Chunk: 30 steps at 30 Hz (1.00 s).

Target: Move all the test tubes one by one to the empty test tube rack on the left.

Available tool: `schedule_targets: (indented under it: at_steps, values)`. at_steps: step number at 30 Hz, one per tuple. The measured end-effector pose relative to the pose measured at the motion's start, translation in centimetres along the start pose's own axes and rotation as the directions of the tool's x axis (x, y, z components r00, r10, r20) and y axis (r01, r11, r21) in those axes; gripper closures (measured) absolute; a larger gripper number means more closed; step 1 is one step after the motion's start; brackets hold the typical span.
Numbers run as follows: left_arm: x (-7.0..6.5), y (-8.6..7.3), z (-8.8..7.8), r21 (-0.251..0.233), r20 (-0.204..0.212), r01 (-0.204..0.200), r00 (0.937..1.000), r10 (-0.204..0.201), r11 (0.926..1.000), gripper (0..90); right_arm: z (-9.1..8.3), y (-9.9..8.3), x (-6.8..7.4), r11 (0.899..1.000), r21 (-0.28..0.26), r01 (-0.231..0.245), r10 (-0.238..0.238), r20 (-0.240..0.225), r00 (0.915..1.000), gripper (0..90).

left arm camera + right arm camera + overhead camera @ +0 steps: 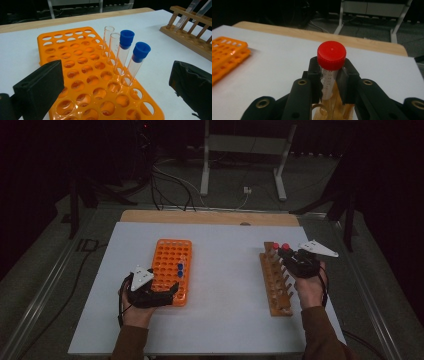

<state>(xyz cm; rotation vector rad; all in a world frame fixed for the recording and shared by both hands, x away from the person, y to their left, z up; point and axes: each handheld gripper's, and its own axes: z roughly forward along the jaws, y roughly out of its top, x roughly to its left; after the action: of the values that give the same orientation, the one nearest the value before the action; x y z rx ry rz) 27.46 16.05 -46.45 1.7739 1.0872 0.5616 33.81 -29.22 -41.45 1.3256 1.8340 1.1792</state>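
Note:
My right gripper (331,81) is shut on a clear tube with a red cap (331,55), held upright just over the wooden rack (329,111). From above, this gripper (289,254) sits at the far end of the wooden rack (276,282), and a second red-capped tube (275,246) stands beside the held one (285,247). My left gripper (115,85) is open, its jaws wide apart over the near end of the orange rack (82,82). Two blue-capped tubes (130,60) and two uncapped tubes (111,42) stand in that rack. In the high view the left gripper (167,295) is at the orange rack's (171,270) near corner.
A white sheet (225,285) covers the wooden table (210,216). The two racks lie well apart, with bare sheet between them. Cables and a metal stand (245,150) are on the floor beyond the far edge. Two tilted tubes lean in the wooden rack (190,27) in the left gripper view.

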Motion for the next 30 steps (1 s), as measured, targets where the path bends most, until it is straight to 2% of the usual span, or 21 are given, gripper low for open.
schedule_targets:
  at_steps: [10,15,19,25,30]
  values:
    - [-0.2,0.2,-0.1,-0.006,0.004,-0.001,1.0,0.001,1.0,0.5,-1.9,1.2,1.0,0.999,-0.04,0.028,-0.031,-0.063,0.9975,74.8]
    - [-0.5,0.4,-0.3,-0.019,0.011,-0.002,0.9999,0.003,0.9998,0.6,-2.1,1.1,1.9,0.998,-0.038,0.041,-0.045,-0.113,0.9926,74.8]
    - [-0.9,0.6,-0.5,-0.029,0.018,-0.02,0.9996,0.021,0.9994,0.6,-2.2,0.9,2.9,0.998,-0.034,0.061,-0.066,-0.14,0.988,74.8]
    - [-2.4,1.4,-0.9,-0.064,0.038,-0.054,0.9977,0.056,0.9965,0.6,-2.3,-0.2,4.0,0.996,-0.023,0.081,-0.084,-0.186,0.9789,74.7]
    - [-4.3,2.2,-0.5,-0.071,0.079,-0.103,0.9909,0.109,0.9921,0.6,-2.1,-0.9,4.8,0.998,-0.008,0.07,-0.07,-0.226,0.9716,74.7]
